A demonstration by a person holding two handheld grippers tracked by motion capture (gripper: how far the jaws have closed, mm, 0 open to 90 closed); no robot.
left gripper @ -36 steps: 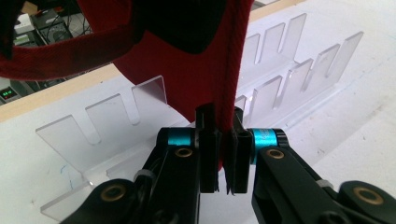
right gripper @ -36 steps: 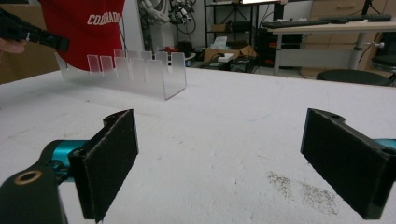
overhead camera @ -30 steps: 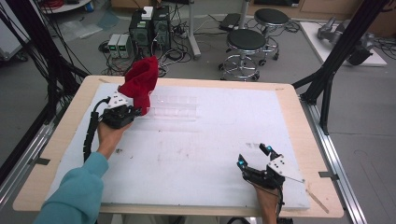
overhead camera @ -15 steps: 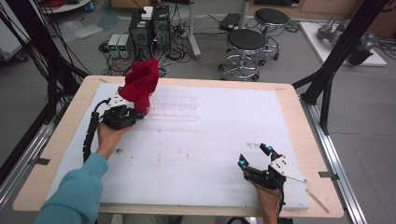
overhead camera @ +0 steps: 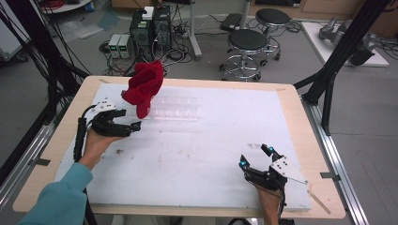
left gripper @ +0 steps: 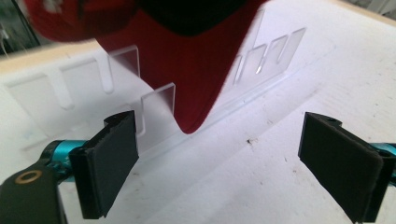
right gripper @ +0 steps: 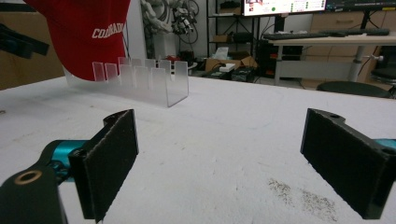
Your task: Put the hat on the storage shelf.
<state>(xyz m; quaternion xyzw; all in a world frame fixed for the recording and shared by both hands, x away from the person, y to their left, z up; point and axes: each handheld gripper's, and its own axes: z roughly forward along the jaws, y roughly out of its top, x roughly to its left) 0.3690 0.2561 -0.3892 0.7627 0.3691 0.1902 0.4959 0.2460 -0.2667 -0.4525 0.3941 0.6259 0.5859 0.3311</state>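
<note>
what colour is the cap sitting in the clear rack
Red, with white lettering on it; the cap shows best in the right gripper view, standing in the clear rack.

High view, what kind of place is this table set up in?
Probably a robotics or data-recording lab: black frame struts flank the white table, power boxes and tangled cables sit on the floor, stools behind.
</note>
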